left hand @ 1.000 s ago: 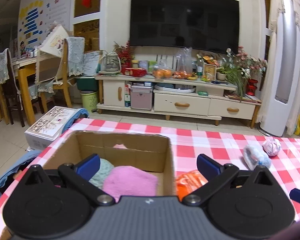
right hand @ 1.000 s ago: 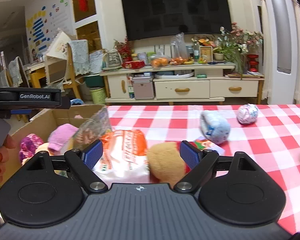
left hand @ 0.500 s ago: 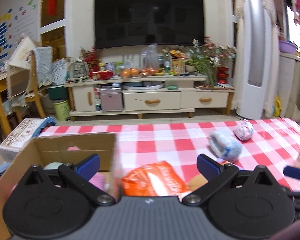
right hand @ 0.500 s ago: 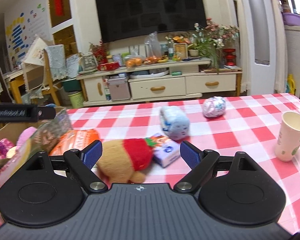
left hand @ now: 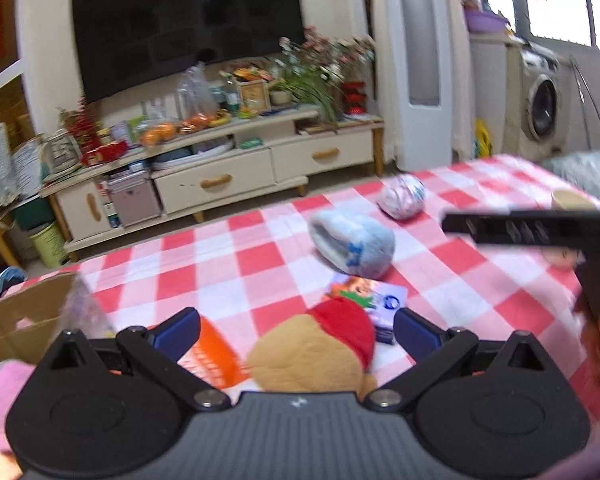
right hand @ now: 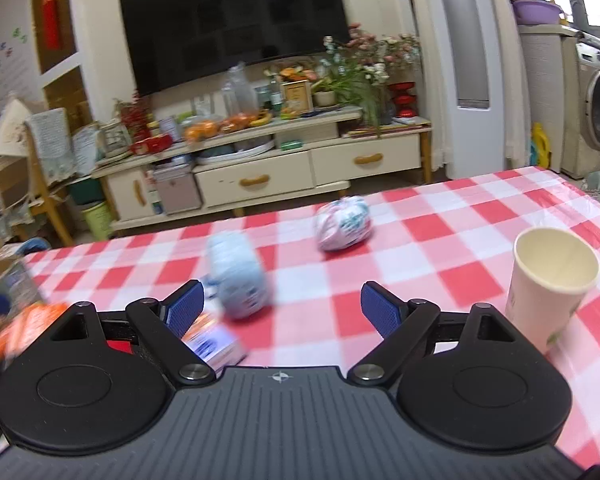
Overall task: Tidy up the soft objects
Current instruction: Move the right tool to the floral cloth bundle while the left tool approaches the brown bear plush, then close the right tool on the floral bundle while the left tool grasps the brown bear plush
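Both jaws are spread and grip nothing. The left gripper frames a tan plush toy beside the cardboard box. Open checked table lies ahead of the right gripper, between a blue roll and a paper cup; a TV cabinet stands beyond the far edge.

Tan plush toy with red cap lies beside blue roll.

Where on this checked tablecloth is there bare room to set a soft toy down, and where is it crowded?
Free: the cloth between the patterned ball and the paper cup, and the far strip behind the blue roll. Crowded: the near left, where the plush toy, tissue pack, orange packet and cardboard box bunch together.
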A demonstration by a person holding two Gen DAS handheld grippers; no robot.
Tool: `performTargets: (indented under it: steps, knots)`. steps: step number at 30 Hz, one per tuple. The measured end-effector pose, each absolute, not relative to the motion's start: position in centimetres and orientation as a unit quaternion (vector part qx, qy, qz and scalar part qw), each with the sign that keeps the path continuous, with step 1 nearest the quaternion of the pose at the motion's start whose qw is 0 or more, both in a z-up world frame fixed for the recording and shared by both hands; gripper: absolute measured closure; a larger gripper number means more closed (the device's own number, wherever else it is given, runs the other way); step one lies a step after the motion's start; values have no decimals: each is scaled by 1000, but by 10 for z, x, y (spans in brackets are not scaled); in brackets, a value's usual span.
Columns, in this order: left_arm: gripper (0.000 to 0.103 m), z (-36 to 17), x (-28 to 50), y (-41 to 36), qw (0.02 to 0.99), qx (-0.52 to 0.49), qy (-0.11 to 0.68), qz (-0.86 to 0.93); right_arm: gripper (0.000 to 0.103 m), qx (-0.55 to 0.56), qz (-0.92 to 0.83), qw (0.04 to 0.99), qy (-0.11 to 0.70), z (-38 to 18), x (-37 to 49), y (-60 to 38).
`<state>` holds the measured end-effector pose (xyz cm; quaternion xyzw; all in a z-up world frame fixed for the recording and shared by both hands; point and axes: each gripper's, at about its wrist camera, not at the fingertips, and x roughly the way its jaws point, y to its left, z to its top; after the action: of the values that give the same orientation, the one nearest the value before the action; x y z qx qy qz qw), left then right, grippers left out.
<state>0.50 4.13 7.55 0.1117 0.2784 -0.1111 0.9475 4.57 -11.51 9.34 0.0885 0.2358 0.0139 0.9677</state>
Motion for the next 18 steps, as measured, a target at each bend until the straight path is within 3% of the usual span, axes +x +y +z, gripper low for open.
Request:
performTargets:
  steps: [18]
  knots:
    - [2,44,33,20,919,137,338,-149,0,123,-39,959,254,37,209,-179]
